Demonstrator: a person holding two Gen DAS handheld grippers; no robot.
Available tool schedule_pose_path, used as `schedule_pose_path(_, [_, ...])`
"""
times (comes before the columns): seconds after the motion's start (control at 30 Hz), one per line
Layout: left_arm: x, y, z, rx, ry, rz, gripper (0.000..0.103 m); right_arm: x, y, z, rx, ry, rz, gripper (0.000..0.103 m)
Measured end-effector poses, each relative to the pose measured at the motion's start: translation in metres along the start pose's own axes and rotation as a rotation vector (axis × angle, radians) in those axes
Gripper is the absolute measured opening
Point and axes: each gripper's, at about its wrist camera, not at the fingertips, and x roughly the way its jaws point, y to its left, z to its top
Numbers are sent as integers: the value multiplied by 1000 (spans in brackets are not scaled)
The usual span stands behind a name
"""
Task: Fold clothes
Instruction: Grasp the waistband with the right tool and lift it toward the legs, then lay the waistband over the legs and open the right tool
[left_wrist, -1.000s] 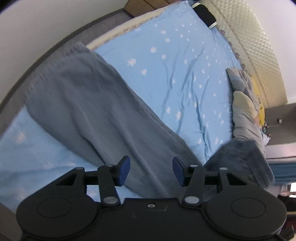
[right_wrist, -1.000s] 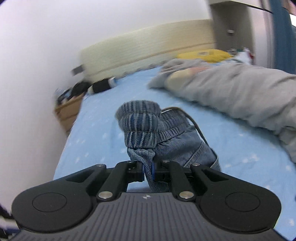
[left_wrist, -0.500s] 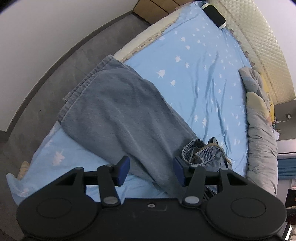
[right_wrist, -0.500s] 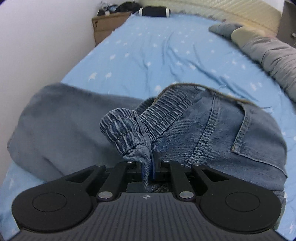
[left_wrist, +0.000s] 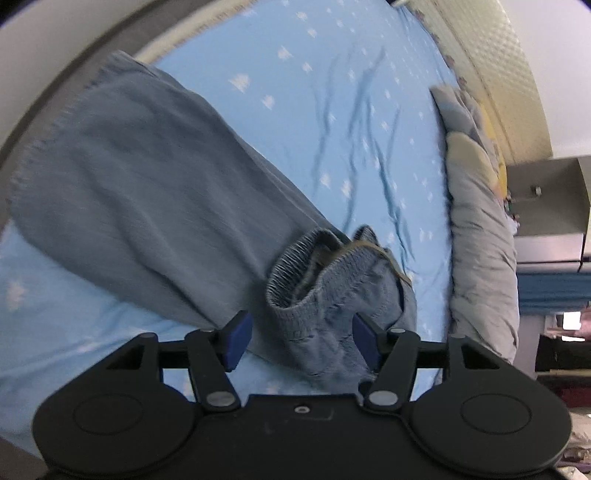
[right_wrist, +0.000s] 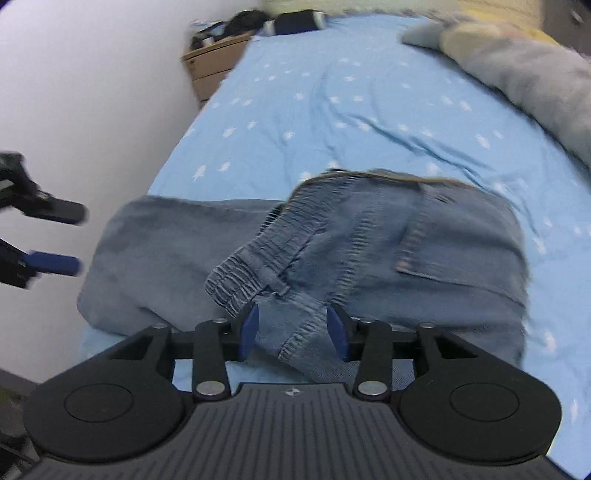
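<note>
Jeans (right_wrist: 388, 251): blue denim lying on the bed (right_wrist: 332, 110), waistband end bunched and turned back over the legs; the legs run from the waistband toward the near-left corner of the bed.
Waistband (right_wrist: 258, 254): elasticated, gathered into ridges; it stands up in a loose roll in the left wrist view (left_wrist: 314, 273), open at the mouth; this is the landmark for the rest.
Left gripper (left_wrist: 299, 339): jaws wide apart, one on either side of the cloth just below the waistband; whether the pads touch the denim I cannot tell.
Right gripper (right_wrist: 291, 328): jaws apart, holding nothing; a seamed flap of denim just below the waistband lies between them, unpinched.
Handling: soft and limp, so it will sag and slide off any single hold; denim is fairly heavy for cloth, and the long legs will drag on the sheet; not fragile, not slippery.
Where to grip: the waistband is the thickest, firmest edge, and its ridges should seat well in the jaws; one hold at each end of it would keep the cloth spread; a pinch mid-panel would likely bunch it.
Fold state: waistband doubled back over the legs but rumpled, not flat; this fits a fold half laid as well as a pile awaiting straightening.
Grey quilt (right_wrist: 524, 70): heaped well beyond the waistband, along the far side.
</note>
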Motion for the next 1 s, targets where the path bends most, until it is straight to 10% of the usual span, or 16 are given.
schedule_pose_path(0.53, [113,-52,12,148,47,17,62,-28,-124,-12,465,37,-132,44])
schedule_pose_path(1.0, [197,-67,20,199,10,150,57,54,-254,37,604,94,83,47])
